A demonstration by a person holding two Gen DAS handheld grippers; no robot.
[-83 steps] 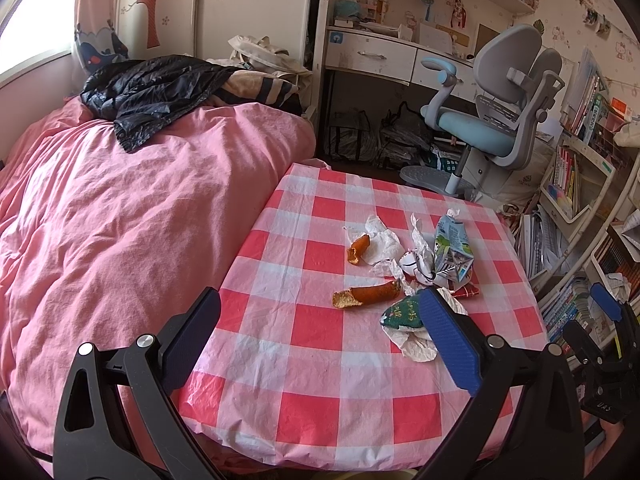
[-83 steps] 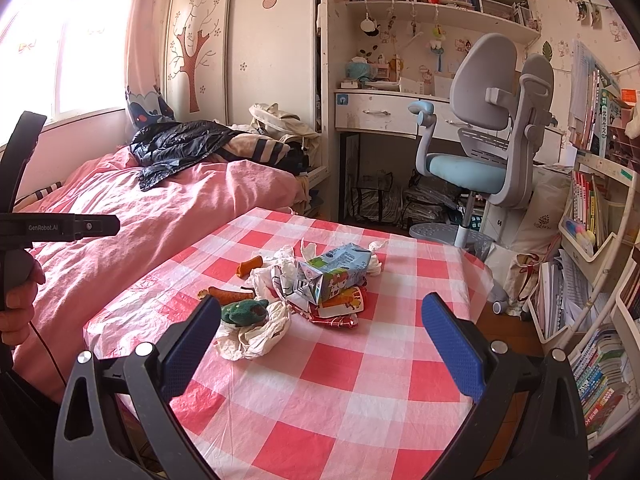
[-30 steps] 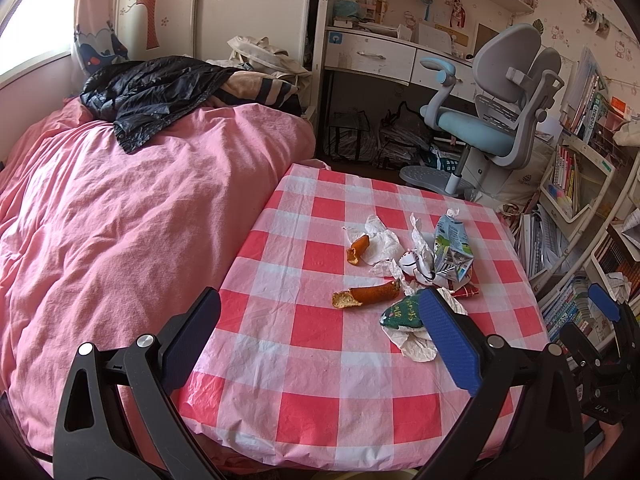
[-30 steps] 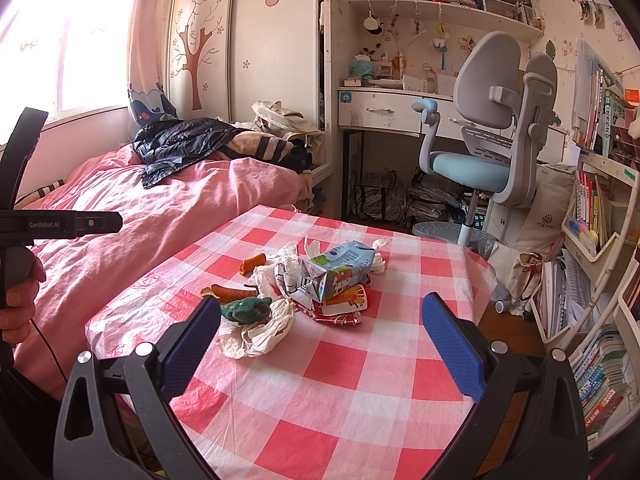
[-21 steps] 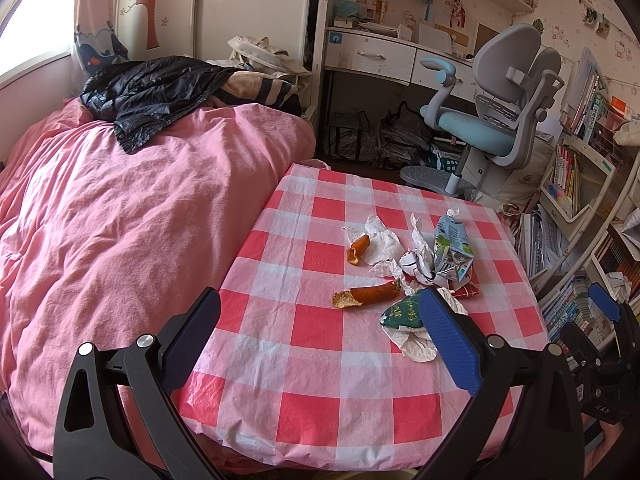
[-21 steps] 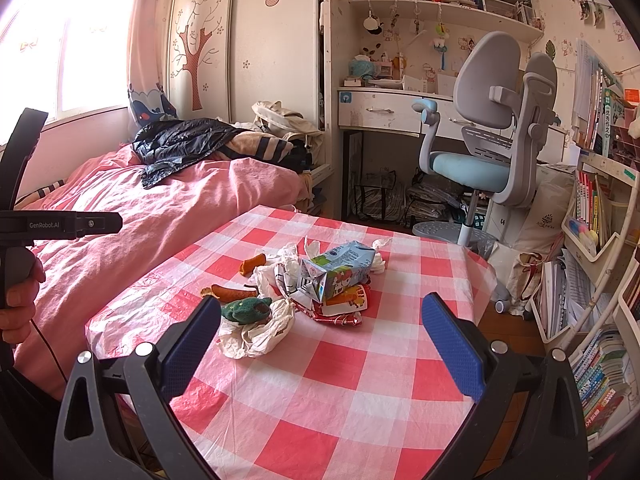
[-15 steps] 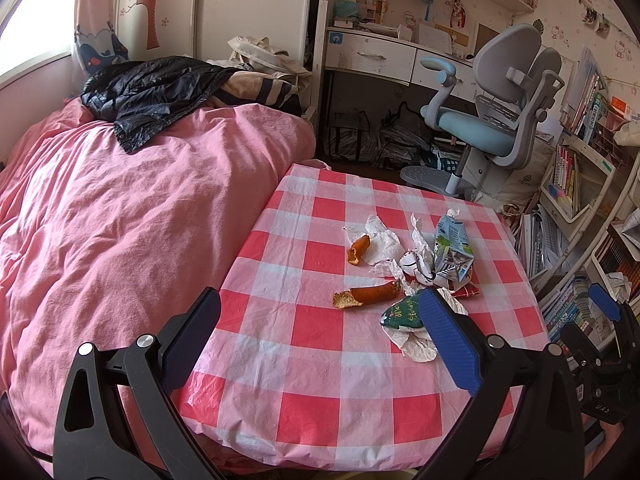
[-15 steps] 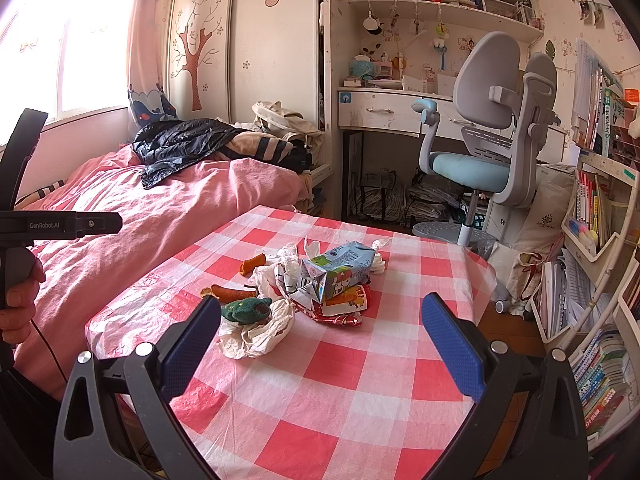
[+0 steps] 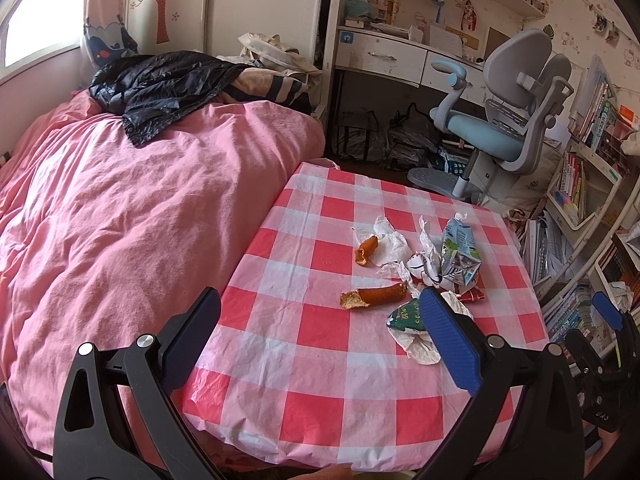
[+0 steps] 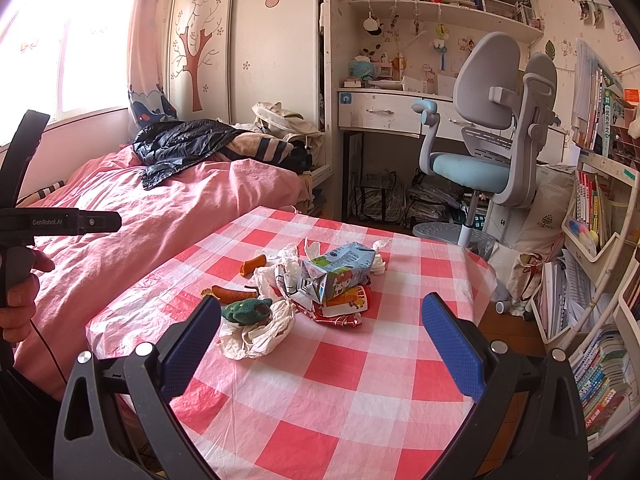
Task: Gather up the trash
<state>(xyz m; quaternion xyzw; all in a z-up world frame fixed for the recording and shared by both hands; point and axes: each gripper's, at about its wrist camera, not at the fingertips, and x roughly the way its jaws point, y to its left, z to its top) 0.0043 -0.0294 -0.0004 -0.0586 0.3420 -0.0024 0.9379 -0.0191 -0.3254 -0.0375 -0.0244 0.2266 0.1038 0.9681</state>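
Right now both of my tools hang above the near edge of the red-and-white checked tablecloth [image 10: 360, 400]. The left gripper [image 9: 320, 344] and the right gripper [image 10: 320, 344] each have their jaws spread wide with nothing between them.

All the trash sits in 1 loose heap past the middle of the surface, toward its far right corner as my left camera sees it, well apart from every edge.

Biggest is the blue-and-white crushed drink carton [image 10: 340, 270], lying on its side atop the heap. I judge it light and half-stiff; its dented walls should give, so I would take it across the flat sides near the folded end.

Next comes the crumpled white paper wrapper [image 10: 260, 330] at the near side of the heap, cradling a crumpled green snack packet [image 10: 248, 310]. Both look soft and nearly weightless; pinch a thick fold, not a loose flap.

Beside the carton lies a flattened red foil wrapper [image 10: 344, 312], probably slippery and hard to lift from flat cloth.

Smallest are 2 orange food scraps: the long orange stick [image 9: 376, 295] and the short orange stub [image 9: 367, 245]. These may crumble, so I would close gently at mid-length.
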